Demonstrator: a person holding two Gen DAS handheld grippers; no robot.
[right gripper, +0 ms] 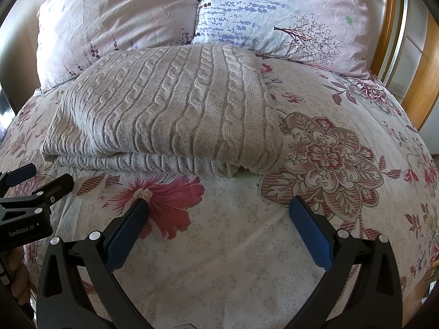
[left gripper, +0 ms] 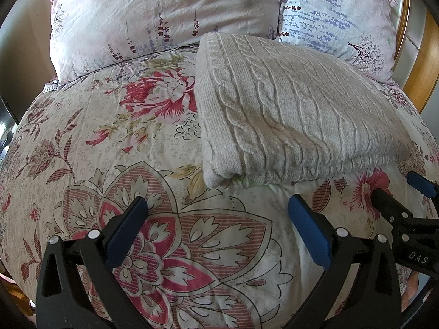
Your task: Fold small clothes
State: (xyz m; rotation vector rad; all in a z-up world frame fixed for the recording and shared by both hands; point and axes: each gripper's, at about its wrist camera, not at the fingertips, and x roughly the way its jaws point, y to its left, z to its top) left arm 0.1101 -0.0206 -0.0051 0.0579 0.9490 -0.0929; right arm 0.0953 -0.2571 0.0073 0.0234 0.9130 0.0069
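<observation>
A beige cable-knit sweater lies folded into a thick rectangle on the floral bedspread, its layered edge facing me. In the right wrist view the same sweater sits ahead and to the left. My left gripper hovers open just short of the sweater's near left corner, holding nothing. My right gripper is open too, a little in front of the folded edge. The right gripper also shows at the right edge of the left wrist view, and the left gripper shows at the left edge of the right wrist view.
Two floral pillows lean behind the sweater at the head of the bed. A wooden headboard curves along the right. A hand grips the left tool at the lower left. Open bedspread lies right of the sweater.
</observation>
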